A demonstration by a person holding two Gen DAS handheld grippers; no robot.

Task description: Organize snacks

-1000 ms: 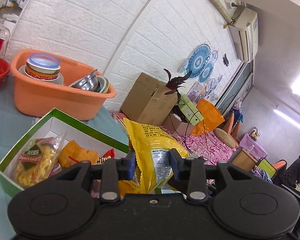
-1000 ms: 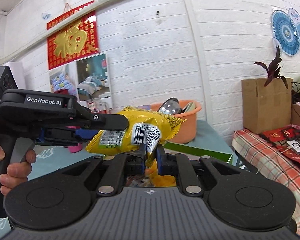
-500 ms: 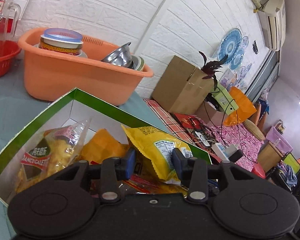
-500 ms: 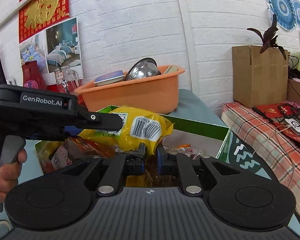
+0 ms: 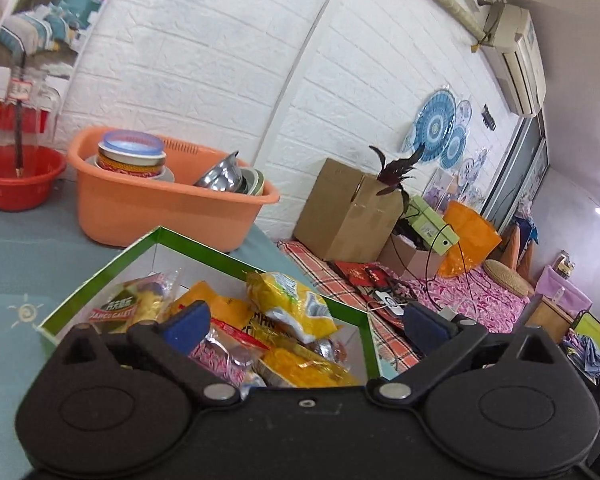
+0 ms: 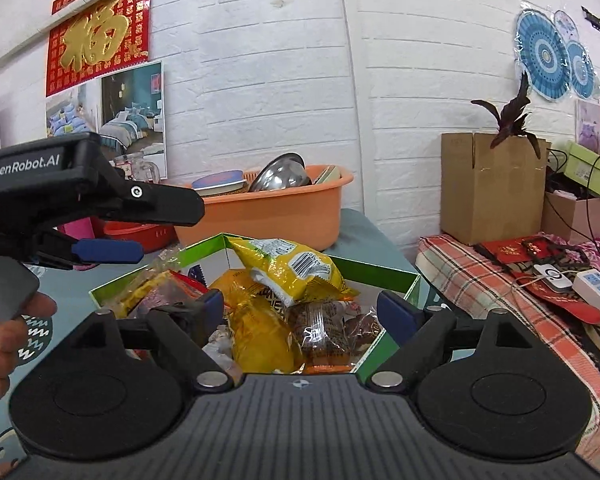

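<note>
A yellow snack bag (image 5: 292, 308) (image 6: 296, 270) lies on top of several other packets in the green-rimmed white box (image 5: 196, 242) (image 6: 376, 268). No pad touches it. My left gripper (image 5: 306, 320) hovers over the near side of the box, its jaws opening wide with nothing pressed between them. From the right wrist view it (image 6: 156, 232) reaches in from the left, above the box's left corner. My right gripper (image 6: 304, 308) is just above the packets, its jaws also opening, with loose yellow and brown packets (image 6: 324, 332) below the gap.
An orange basin (image 5: 172, 208) of bowls stands behind the box, with a red basin (image 5: 16, 176) to its left. The table ends right of the box, over a checked cloth (image 6: 500, 292) and a cardboard box (image 5: 348, 212). A person's hand (image 6: 8, 328) holds the left gripper.
Both grippers let go of the yellow bag, which came down into the box and now rests on the other packets. Both pairs of jaws swung wide apart.
</note>
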